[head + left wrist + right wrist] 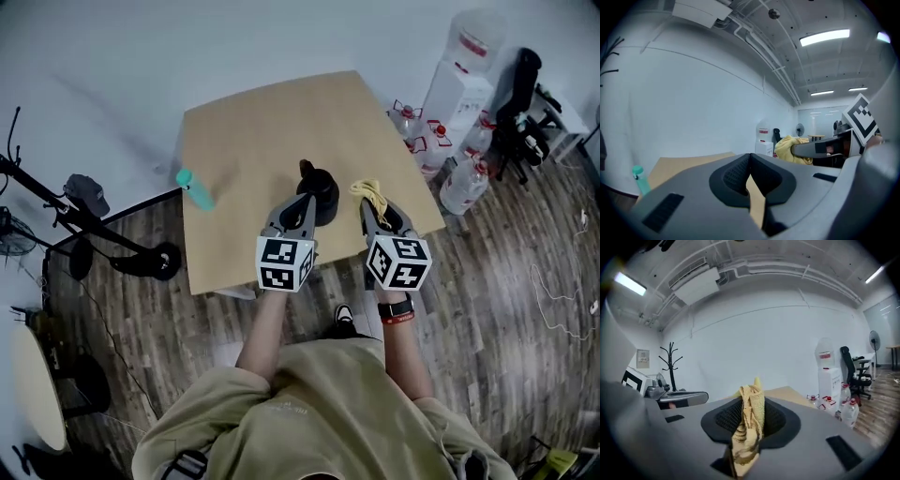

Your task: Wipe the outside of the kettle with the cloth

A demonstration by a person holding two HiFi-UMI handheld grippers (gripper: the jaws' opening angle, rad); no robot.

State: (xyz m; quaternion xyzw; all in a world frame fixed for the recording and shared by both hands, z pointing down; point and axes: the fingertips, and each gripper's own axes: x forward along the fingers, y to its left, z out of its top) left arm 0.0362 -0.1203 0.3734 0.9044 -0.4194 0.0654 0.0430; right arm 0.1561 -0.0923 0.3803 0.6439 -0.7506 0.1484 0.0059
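right gripper (749,422) pinches the yellow cloth (751,401) tight; left gripper (750,177) is closed on nothing. the black kettle (320,193), at the cloth's ten o'clock, stands unheld, so a wiping push may tip it.

Even, bright light from ceiling strip lamps (824,37); soft shadows. Strong fisheye bending, dark corners; near foreground blurred.

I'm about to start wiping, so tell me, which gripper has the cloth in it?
The right gripper: its jaws are shut on the yellow cloth. The left gripper has its jaws shut on nothing.
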